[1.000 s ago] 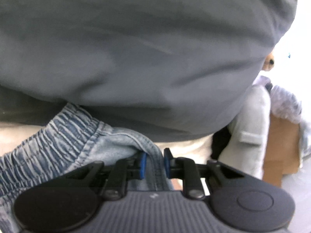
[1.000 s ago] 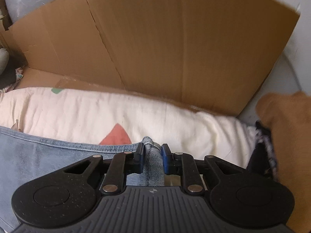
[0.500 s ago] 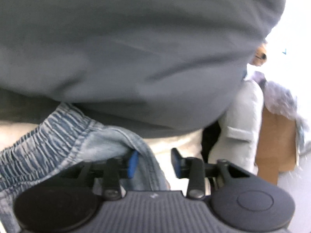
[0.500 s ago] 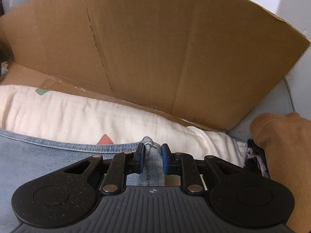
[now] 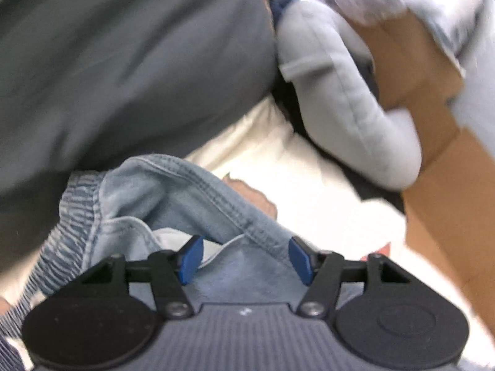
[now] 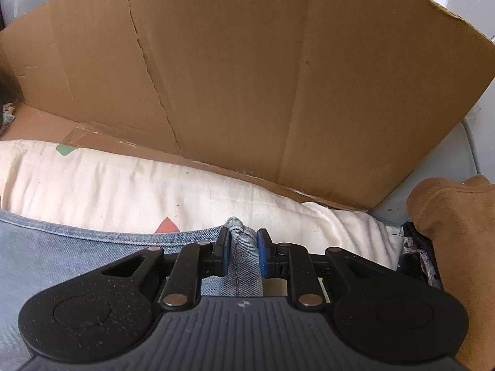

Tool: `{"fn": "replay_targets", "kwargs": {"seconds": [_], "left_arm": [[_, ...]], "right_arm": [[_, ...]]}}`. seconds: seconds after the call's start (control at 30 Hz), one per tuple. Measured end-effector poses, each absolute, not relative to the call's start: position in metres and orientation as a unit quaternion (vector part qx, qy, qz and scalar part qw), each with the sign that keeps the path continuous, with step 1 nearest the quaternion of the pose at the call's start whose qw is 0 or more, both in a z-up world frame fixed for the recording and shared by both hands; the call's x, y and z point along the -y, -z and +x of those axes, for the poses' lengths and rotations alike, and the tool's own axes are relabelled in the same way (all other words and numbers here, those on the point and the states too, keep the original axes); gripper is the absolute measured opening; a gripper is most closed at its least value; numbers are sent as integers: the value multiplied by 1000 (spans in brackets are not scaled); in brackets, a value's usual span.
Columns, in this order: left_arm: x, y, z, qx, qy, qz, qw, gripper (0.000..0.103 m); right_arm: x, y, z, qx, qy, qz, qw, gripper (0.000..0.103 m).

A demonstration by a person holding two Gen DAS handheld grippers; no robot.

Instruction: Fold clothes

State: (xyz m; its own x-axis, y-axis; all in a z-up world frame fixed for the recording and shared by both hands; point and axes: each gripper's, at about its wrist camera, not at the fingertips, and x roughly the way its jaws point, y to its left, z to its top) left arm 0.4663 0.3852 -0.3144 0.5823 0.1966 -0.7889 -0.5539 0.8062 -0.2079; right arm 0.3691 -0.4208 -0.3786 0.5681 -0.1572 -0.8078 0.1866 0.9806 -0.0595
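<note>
1. The jeans [image 6: 62, 256] are the landmark: light blue denim lying on a cream sheet [image 6: 154, 191] printed with small red and green shapes.
2. The right gripper [image 6: 243, 252] pinches a bunched, stitched fold of the jeans between its blue pads [image 6: 223, 252]; both pads press on the cloth.
3. From that fold the jeans spread to the left, their hemmed edge running along the sheet.
4. Behind the jeans, past the sheet, stands a creased cardboard wall [image 6: 247, 77].
5. To the right of the jeans lies a tan garment [image 6: 454, 232], with a dark patterned cloth [image 6: 414, 247] tucked at its foot.
6. The left gripper [image 5: 244, 258] is at the waist end of the jeans [image 5: 173, 191]; its jaws are opening and stand spread.
7. A seamed edge of the jeans runs between the left blue pads [image 5: 190, 258]; whether it touches the right one is unclear in the blur.
8. The gathered elastic waistband [image 5: 71, 222] lies to the left of that seam.
9. Above the jeans hangs a large grey cloth [image 5: 123, 61], blurred.
10. Up and right of the jeans lies a pale blue padded garment [image 5: 340, 99], against brown cardboard [image 5: 433, 170].
</note>
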Motion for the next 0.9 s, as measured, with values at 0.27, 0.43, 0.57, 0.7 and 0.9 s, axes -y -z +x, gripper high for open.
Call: {"fn": "replay_targets", "kwargs": {"seconds": [0.27, 0.43, 0.57, 0.7, 0.9], "left_arm": [[-389, 350, 421, -480, -172, -74, 857, 64], [-385, 360, 434, -495, -145, -51, 855, 15], [-379, 352, 441, -488, -138, -18, 862, 4], [-385, 336, 449, -457, -148, -34, 877, 3], [-384, 336, 462, -453, -160, -37, 876, 3]], "right_arm": [[422, 383, 372, -459, 93, 17, 883, 18], [421, 385, 374, -463, 93, 14, 881, 18], [421, 384, 374, -463, 92, 12, 882, 18], [420, 381, 374, -461, 90, 9, 883, 18], [418, 384, 382, -466, 97, -5, 879, 18]]}}
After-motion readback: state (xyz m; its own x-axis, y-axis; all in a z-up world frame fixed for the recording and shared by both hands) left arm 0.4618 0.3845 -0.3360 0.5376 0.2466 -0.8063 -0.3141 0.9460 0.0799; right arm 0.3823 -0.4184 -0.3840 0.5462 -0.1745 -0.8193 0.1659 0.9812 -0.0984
